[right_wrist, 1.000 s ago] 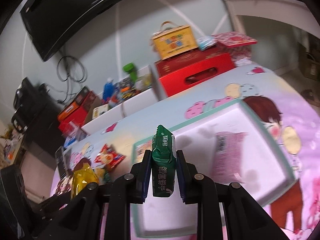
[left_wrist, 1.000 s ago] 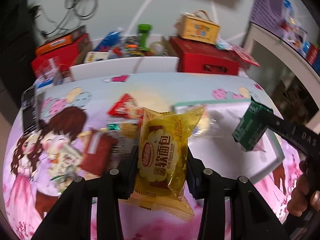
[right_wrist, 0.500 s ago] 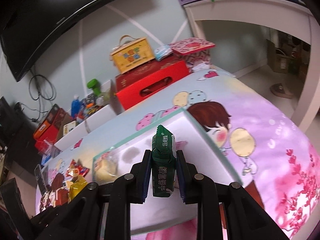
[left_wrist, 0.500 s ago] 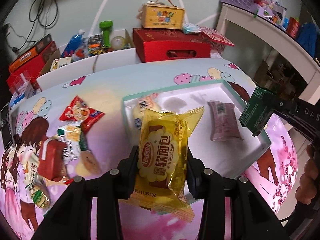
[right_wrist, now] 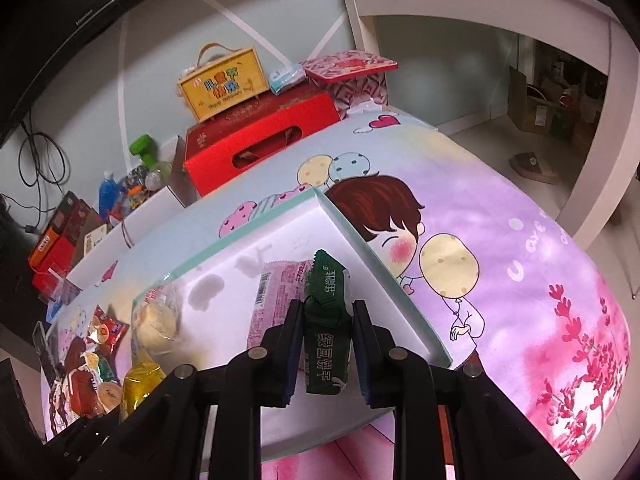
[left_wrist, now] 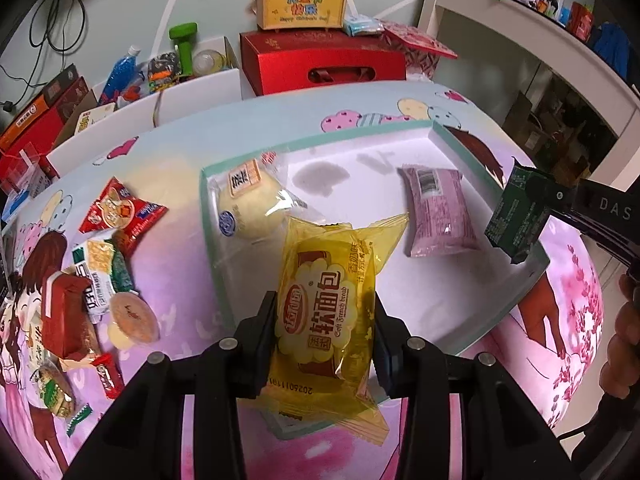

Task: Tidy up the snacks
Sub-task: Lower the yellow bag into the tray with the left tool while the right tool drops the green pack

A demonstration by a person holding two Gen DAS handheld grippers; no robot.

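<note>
Two snacks in tray [left_wrist: 460, 132] | left gripper [left_wrist: 325, 322] pinching yellow bread pack [left_wrist: 326, 312] | right gripper [right_wrist: 326, 334] pinching green packet [right_wrist: 325, 320]

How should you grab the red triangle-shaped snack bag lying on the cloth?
The red snack bag lies flat on the tablecloth, apart from the pile of snacks nearer the camera. I would come from above and close the jaws across its puffy middle, not its thin crimped corners, which would probably slip.

left claw [left_wrist: 325, 320] clamped, loaded; right claw [right_wrist: 327, 332] clamped, loaded
</note>
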